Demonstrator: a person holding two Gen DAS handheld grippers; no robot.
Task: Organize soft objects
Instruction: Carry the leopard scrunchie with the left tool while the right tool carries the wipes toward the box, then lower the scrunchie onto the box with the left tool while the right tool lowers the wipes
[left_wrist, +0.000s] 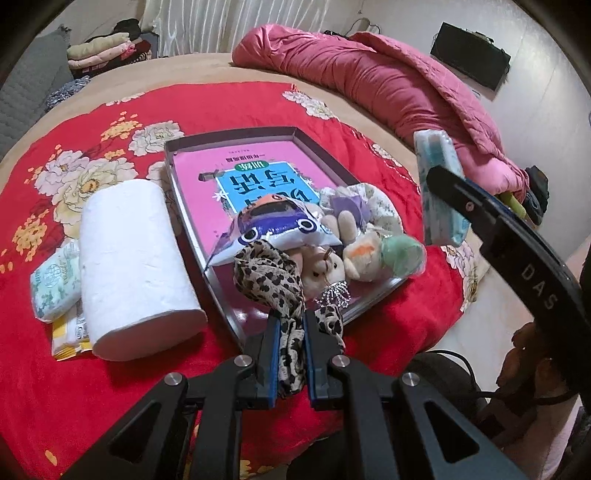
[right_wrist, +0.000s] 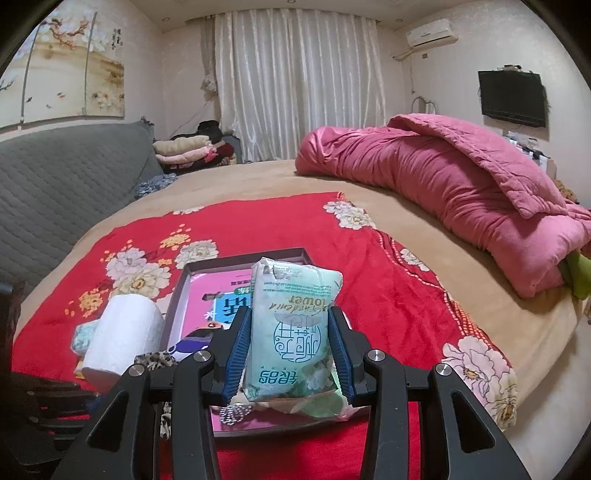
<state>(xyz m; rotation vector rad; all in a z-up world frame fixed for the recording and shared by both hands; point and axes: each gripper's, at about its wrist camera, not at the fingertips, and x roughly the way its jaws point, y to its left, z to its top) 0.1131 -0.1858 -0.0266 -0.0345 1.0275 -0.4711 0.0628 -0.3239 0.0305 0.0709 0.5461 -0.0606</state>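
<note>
Soft goods on a red floral blanket, with a shallow dark-rimmed tray at centre.

Leftmost lay a small pale-green floral tissue pack touching a yellow-and-white flat packet, both tucked against a white paper roll lying on its side just left of the tray. In the tray's near end sat a blue-and-white printed pouch, beige plush toys and a green-capped soft item, over a pink printed sheet. The left gripper had its jaws pressed together on a leopard-print fabric scarf draped over the tray's near rim. To the right, the right gripper pinched an upright mint-green tissue packet above the tray, jaws part-spread to its width. Far right lay a bunched pink quilt.
</note>
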